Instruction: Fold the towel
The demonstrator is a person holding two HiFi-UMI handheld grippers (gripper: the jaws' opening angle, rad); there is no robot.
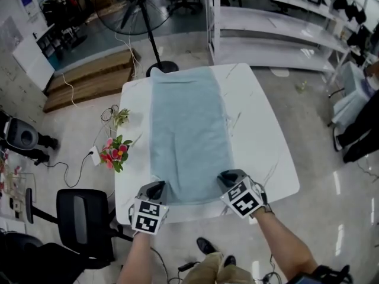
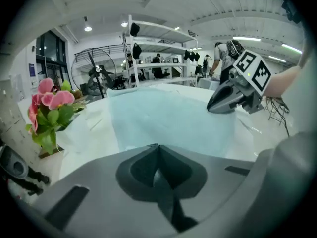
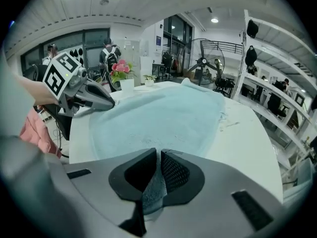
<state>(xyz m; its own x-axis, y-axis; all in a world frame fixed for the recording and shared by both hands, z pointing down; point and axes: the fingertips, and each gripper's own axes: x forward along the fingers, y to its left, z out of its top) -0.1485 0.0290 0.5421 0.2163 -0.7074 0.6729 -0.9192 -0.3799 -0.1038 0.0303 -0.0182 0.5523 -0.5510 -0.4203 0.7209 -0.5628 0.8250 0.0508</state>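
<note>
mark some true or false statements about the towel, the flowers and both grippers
1. The light blue cloth towel is already folded in half. False: it lies spread flat along the white table.
2. The right gripper has towel fabric between its jaws. True.
3. The pink flowers stand on the towel. False: they stand off it, by the table's left edge.
4. The left gripper is at the towel's near left corner, jaws together. True.

count rn: 1 towel [image 1: 188, 135], 1 table [image 1: 260, 129], 2 grippers (left gripper [image 1: 159, 186], right gripper [image 1: 227, 176]), 2 plants (flower plant [image 1: 115, 152], small plant [image 1: 121, 118]), 1 fan [image 1: 137, 5], 1 chair [image 1: 83, 218]
</note>
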